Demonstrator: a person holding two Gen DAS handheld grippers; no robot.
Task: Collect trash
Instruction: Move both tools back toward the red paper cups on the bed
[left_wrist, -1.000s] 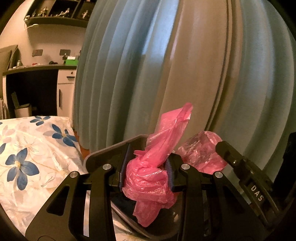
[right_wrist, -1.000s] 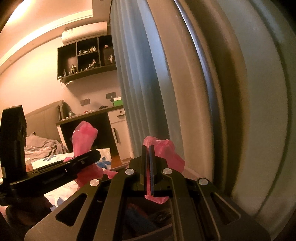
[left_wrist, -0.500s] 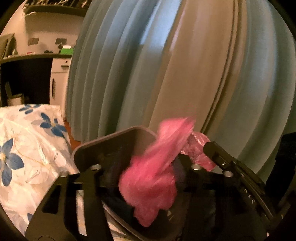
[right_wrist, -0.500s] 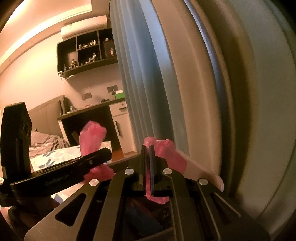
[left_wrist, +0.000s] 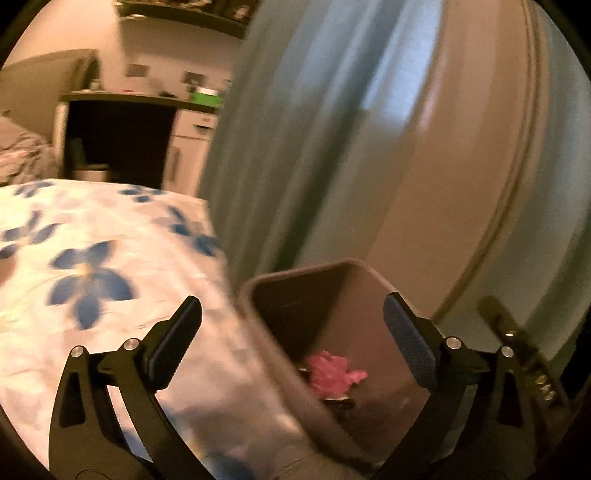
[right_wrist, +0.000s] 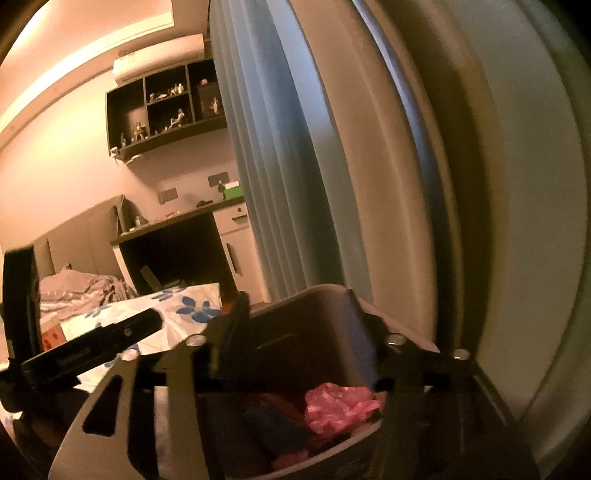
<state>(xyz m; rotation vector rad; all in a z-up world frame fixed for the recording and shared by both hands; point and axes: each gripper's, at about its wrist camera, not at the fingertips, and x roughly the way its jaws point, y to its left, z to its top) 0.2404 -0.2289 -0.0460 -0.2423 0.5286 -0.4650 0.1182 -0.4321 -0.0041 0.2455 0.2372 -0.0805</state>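
Note:
A grey-brown trash bin stands between the bed and the curtain; it also shows in the right wrist view. A crumpled pink plastic bag lies inside it, seen too in the right wrist view on top of other dark trash. My left gripper is open and empty above the bin's near rim. My right gripper is open and empty above the bin. The left gripper's body shows at the left of the right wrist view.
A bed with a white, blue-flowered cover lies left of the bin. A blue-grey curtain hangs right behind it. A dark desk with a white cabinet and wall shelves stand farther back.
Both grippers have opened and let go of the pink plastic bag, which has dropped into the bin. The left gripper has swung left toward the bed.

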